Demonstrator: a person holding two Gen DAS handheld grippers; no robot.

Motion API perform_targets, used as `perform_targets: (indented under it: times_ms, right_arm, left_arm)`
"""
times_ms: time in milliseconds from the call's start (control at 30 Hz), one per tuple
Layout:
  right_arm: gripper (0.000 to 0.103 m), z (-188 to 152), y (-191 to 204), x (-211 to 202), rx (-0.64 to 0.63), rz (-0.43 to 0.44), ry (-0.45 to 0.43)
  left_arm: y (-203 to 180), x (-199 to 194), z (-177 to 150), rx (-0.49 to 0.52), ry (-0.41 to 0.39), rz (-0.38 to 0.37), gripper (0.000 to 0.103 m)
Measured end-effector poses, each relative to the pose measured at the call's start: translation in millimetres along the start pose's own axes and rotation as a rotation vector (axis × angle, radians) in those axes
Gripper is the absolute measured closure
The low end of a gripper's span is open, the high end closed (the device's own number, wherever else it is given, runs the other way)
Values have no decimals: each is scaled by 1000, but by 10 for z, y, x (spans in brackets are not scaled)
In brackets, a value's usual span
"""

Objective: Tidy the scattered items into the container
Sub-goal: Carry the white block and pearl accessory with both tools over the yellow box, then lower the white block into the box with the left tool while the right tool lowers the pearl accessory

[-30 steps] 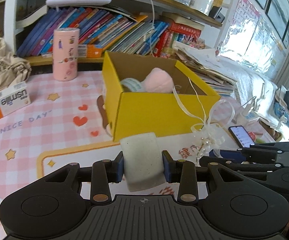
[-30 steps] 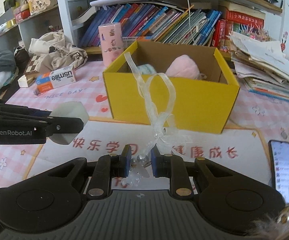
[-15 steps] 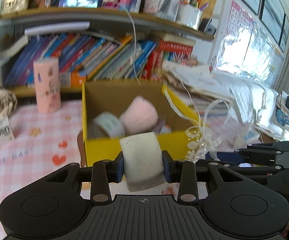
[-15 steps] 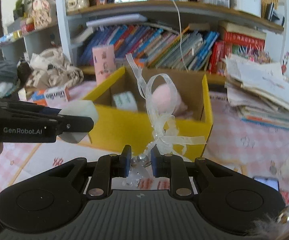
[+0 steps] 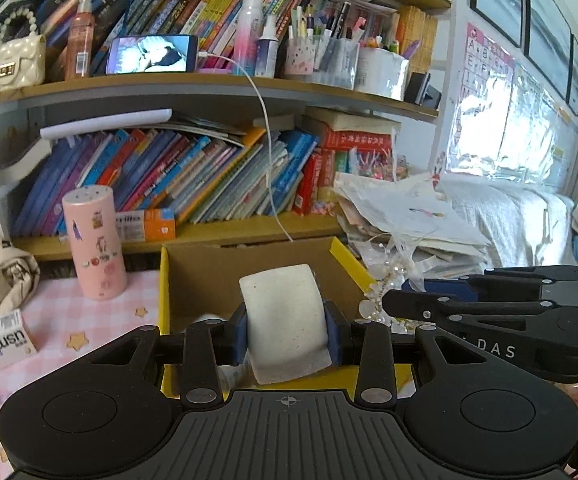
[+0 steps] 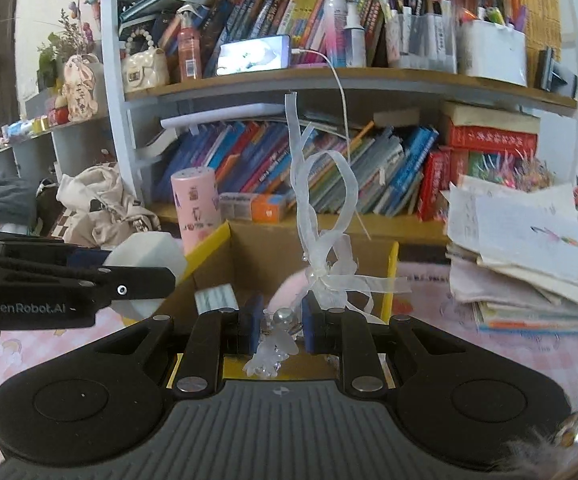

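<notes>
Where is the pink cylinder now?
In the left wrist view the pink cylinder stands upright on the checked tablecloth, left of the yellow box, before the bookshelf.

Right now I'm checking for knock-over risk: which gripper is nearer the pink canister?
Left. The left gripper, jaws shut on a white roll, is beside the pink canister; the right gripper sits farther along the yellow box.

Daylight glares through the window (image 5: 501, 140) at right; fisheye bends the edges; slight motion blur.
</notes>
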State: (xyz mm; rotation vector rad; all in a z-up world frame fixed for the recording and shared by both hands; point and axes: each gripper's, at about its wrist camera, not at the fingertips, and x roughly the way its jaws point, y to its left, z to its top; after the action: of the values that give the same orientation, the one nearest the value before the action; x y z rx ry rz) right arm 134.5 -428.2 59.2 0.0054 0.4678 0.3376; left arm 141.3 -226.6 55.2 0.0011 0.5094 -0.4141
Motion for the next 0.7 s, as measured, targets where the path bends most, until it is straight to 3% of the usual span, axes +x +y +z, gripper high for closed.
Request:
perform_targets:
  times_ms: [367, 700]
  right_arm:
    - [84, 16, -136, 559, -41, 59, 93]
    - [84, -114, -228, 987, -73, 116, 217]
  left_arm:
    - [104, 536, 55, -1, 70, 77, 67]
    - [93, 919, -62, 40, 175, 78, 67]
